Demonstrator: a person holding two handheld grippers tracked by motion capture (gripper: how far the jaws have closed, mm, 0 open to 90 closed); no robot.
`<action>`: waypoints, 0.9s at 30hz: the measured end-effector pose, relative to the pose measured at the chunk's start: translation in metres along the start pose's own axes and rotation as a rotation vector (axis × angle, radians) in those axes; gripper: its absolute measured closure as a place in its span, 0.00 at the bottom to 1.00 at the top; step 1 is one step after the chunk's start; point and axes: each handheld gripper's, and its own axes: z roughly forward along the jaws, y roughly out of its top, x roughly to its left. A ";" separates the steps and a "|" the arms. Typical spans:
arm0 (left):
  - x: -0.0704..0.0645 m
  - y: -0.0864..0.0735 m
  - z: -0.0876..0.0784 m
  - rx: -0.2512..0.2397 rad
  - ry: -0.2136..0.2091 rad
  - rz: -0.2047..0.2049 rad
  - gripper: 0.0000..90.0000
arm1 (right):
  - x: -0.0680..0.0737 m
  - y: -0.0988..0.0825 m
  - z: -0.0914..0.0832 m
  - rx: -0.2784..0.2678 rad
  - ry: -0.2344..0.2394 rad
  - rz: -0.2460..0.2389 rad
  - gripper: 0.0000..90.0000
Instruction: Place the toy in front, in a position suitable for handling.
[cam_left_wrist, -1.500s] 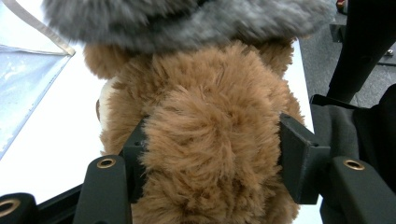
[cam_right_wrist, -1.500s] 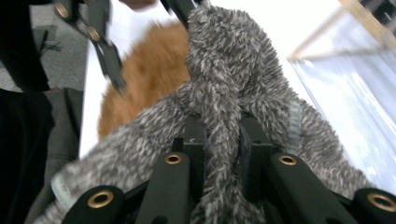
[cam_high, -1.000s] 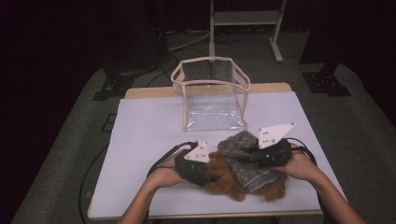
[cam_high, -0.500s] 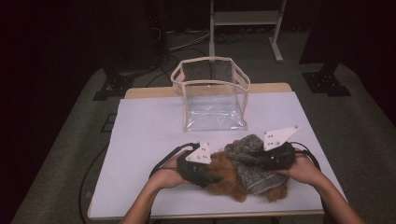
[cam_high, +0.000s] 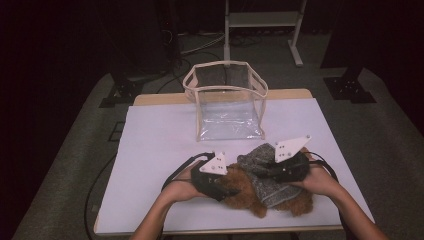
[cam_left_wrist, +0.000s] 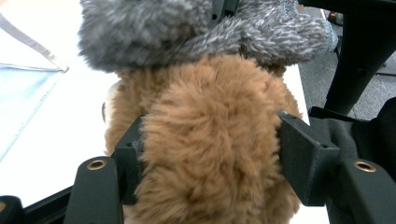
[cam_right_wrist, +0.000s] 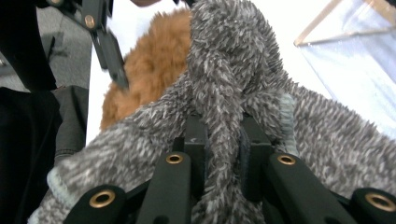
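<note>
**Bright table in a dark room**

In the high view, light falls from above onto the white table (cam_high: 160, 150), while the floor and the far background sink into near black. The clear bag (cam_high: 227, 107) near the table's far edge carries soft glare on its plastic. Shadows under the hands are short and faint. Both gripper views are bright; the closest fur (grey and brown alike) is soft with blur, and the white tabletop washes out.

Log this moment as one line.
left hand-held gripper: jaws just opening around brown plush toy | right hand-held gripper: shut on grey fuzzy garment
</note>
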 end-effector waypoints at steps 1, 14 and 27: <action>0.002 -0.002 -0.004 0.000 0.003 -0.004 0.37 | 0.000 -0.002 -0.001 -0.004 0.000 0.008 0.85; 0.008 -0.013 -0.001 -0.021 -0.040 -0.025 0.46 | 0.004 0.022 0.000 -0.024 -0.001 -0.037 0.85; 0.005 -0.012 0.001 -0.023 -0.040 -0.008 0.45 | -0.001 0.026 0.007 0.015 0.009 -0.053 0.85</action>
